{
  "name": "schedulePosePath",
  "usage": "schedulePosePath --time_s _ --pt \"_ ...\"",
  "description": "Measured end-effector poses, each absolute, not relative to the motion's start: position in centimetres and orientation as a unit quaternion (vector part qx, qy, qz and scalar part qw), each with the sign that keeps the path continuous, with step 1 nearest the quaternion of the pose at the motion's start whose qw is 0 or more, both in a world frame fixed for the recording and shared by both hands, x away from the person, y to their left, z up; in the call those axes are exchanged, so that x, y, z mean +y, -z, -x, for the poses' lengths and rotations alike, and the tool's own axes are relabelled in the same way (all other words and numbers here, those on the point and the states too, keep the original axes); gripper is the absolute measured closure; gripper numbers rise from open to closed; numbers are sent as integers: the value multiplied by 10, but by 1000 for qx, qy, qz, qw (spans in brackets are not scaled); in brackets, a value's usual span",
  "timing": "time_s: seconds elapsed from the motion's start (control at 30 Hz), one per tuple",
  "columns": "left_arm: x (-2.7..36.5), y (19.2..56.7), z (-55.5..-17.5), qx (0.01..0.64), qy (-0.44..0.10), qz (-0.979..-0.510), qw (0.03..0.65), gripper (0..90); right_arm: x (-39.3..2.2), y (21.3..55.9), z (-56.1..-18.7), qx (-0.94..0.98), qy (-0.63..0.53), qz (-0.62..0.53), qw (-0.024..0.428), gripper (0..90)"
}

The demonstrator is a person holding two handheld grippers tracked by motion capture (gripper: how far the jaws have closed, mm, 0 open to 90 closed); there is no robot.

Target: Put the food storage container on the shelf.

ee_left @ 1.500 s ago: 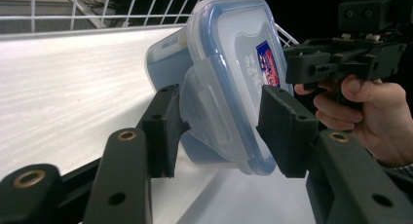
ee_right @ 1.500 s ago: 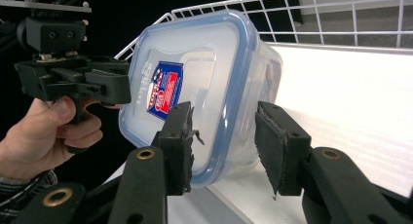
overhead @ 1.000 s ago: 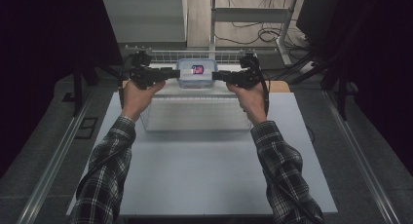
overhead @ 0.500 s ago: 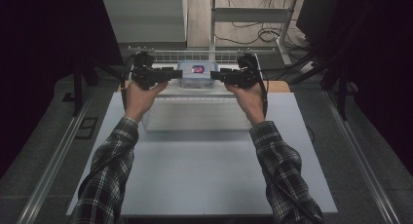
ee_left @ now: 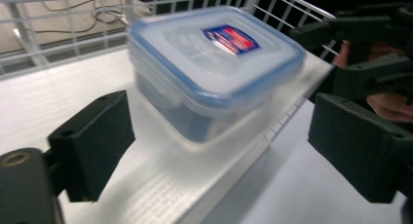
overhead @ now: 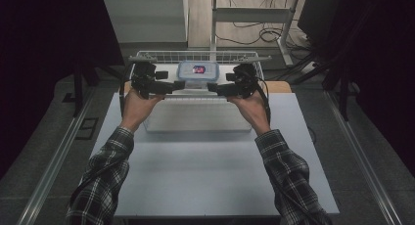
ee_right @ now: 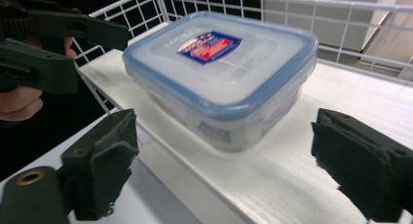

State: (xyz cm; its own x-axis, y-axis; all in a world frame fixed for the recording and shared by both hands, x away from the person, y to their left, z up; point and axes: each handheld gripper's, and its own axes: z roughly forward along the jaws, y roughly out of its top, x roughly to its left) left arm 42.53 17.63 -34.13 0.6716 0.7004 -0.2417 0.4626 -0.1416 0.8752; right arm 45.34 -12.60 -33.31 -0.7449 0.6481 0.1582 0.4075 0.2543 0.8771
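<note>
Blue-rimmed lidded food container [overhead: 196,72] sits flat on white liner in wire basket [overhead: 147,54], between your grippers. Left gripper [overhead: 179,84] just beside its left edge, right gripper [overhead: 212,86] beside its right. Both jaw pairs just opened wide, gripping nothing, clear of container.

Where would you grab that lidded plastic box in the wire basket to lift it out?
Grip the plastic box by its two short side walls just under the blue-edged lid, one pair of tongs from each side. The lid's rim overhangs there, and the basket walls probably block other approaches.
</note>
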Motion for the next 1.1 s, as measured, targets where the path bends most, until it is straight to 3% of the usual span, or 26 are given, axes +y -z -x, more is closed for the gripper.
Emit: schedulePosePath --time_s 0.23,1.1 --pt "175 346 -413 374 -121 -753 527 51 -126 337 -446 789 -501 -332 127 38" --pt "171 363 -358 311 -138 -763 550 6 -133 353 -401 802 -500 -297 136 10"
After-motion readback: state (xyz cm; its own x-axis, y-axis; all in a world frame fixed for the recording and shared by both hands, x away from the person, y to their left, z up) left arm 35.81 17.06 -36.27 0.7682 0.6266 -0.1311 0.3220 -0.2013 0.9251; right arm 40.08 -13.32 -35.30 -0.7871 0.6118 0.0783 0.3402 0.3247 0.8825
